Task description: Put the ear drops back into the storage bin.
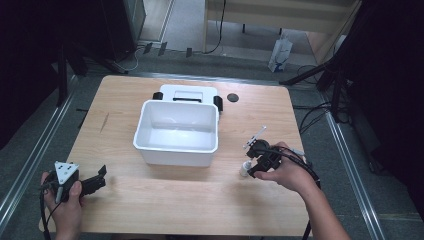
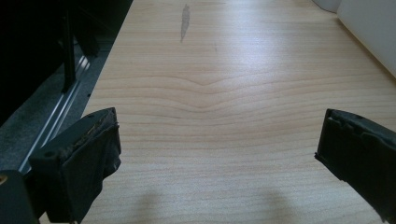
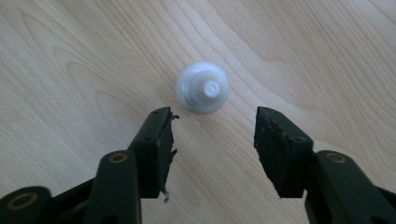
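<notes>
A small white bottle with a narrow nozzle stands upright on the wooden table, seen from above in the right gripper view. My right gripper points down at it with its jaws apart; the bottle stands just beyond the fingertips, not between the pads. In the high view the same bottle is at the table's right front, just left of the right gripper. My left gripper rests at the front left, and its jaws stand wide open over bare wood.
A white rectangular bin stands mid-table, with a white lid with black clips behind it. A small black disc lies at the back right. The table's left edge runs close beside the left gripper.
</notes>
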